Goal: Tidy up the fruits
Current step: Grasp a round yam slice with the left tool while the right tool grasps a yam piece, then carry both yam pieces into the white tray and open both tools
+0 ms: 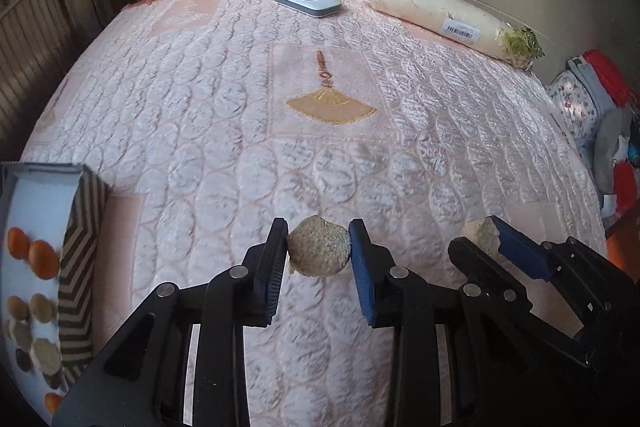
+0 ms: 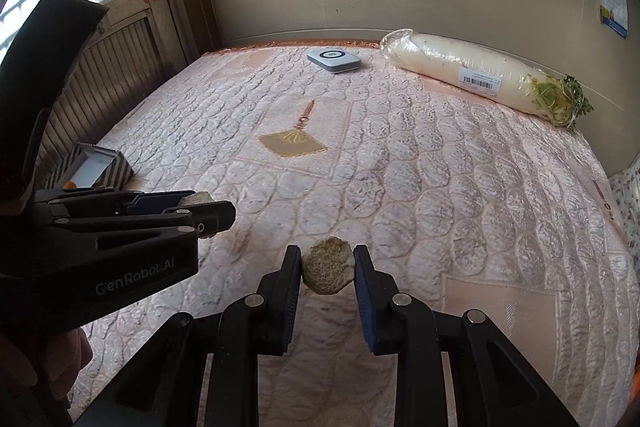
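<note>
The left gripper (image 1: 319, 251) and right gripper (image 2: 327, 269) are black plastic with blue pads (image 1: 363, 267) and round silver screws (image 2: 400, 299). White letters (image 2: 134, 283) say "GenRobot.AI".

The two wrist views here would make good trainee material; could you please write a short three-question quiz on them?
1. True or false: the left gripper is shut on a rough tan piece.
2. What does the right gripper hold? A) a rough tan piece B) the wrapped radish C) nothing
3. Fill in: the white device lies on the quilted cover beside the wrapped ____.

Key: 1 true; 2 A; 3 radish. The striped box, with orange and brownish fruits inside, sits at the left gripper's left.
</note>
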`<state>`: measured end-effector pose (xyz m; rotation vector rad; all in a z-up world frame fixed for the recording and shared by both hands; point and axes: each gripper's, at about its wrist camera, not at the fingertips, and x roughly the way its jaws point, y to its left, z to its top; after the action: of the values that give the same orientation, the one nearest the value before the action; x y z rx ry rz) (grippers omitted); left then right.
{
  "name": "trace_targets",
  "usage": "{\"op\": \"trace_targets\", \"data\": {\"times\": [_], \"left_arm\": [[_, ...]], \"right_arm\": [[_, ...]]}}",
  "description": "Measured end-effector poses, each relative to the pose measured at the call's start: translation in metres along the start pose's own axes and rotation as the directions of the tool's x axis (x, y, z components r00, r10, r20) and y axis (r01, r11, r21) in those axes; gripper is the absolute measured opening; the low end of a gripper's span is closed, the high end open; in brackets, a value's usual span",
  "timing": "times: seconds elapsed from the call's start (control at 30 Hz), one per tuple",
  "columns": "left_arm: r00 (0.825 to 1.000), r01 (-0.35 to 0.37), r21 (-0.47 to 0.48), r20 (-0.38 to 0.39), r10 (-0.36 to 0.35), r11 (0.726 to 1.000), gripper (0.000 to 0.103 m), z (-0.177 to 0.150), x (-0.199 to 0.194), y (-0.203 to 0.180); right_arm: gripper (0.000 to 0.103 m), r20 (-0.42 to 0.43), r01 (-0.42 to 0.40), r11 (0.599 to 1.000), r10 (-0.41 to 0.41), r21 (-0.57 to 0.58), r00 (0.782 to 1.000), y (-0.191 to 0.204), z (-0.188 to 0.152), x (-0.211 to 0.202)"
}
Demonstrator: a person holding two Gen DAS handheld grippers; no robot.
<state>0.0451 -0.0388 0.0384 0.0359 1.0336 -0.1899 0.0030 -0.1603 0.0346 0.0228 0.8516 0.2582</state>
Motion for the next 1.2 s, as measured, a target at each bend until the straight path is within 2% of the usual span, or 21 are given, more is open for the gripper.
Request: {"op": "trace_targets", "data": {"times": [0.17, 0.47, 0.97, 1.2], "left_arm": [[0.996, -0.072, -0.026, 0.057, 0.074, 0.997, 0.031, -0.030, -0.026, 0.028], [0.982, -0.140, -0.070, 0.115, 0.148, 0.988, 0.031, -0.072, -0.061, 0.073], [0.951, -0.234, -0.196, 0.157, 0.266, 0.952, 0.031, -0.109, -0.100, 0.157], [0.943, -0.254, -0.246, 0.152, 0.296, 0.936, 0.031, -0.120, -0.108, 0.187]], "right_arm": [[0.025, 0.009, -0.040, 0.999, 0.040, -0.009, 0.999, 0.028, -0.013, -0.010], [0.025, -0.003, -0.103, 0.990, 0.103, -0.094, 0.995, 0.091, -0.027, -0.015], [0.025, -0.017, -0.183, 0.950, 0.185, -0.253, 0.983, 0.187, -0.026, -0.020], [0.025, -0.025, -0.212, 0.929, 0.214, -0.304, 0.976, 0.222, -0.021, -0.016]]}}
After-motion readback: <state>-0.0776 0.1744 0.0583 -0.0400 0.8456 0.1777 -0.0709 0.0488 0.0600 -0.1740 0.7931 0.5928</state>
